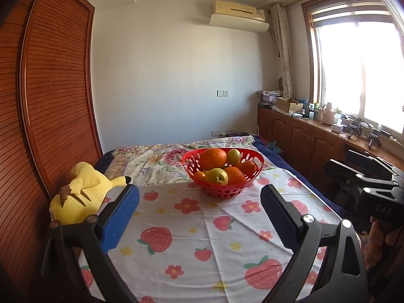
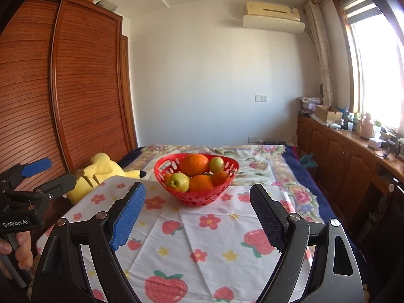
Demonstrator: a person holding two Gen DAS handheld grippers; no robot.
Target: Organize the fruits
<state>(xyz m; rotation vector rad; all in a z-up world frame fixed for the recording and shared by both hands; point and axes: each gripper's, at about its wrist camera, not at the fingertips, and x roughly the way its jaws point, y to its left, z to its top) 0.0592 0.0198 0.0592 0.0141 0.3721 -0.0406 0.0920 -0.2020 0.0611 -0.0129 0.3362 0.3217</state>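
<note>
Two claws, both mine, hang over the strawberry-print cloth [image 1: 202, 229] and neither has anything between its pads. My left claw [image 1: 199, 209] stands wide apart; my right claw [image 2: 198, 207] is also apart, with only cloth showing in the gap. The fruits are all in the red basket [image 1: 222, 189], which sits on the cloth ahead of both claws, well clear of the fingertips. On top lies a big orange [image 1: 213, 157] with a small green fruit [image 1: 233, 156] touching it on the right; at the front a yellow-green apple [image 1: 217, 176] rests beside another orange [image 1: 234, 175]. A yellow plush toy [image 1: 80, 194] lies at the cloth's left edge against the wooden wardrobe [image 1: 55, 88]. The left wrist view alone shows my right claw from the side at its right border, with fingers of my right hand [image 1: 378, 237] under it. The right wrist view alone shows my left claw from the side at its left border, its blue pad [image 2: 38, 166] raised, and my left hand [image 2: 20, 250] wrapped round the handle. The right view also shows more of the floral bedspread [image 2: 265, 161] to the right of the basket.
</note>
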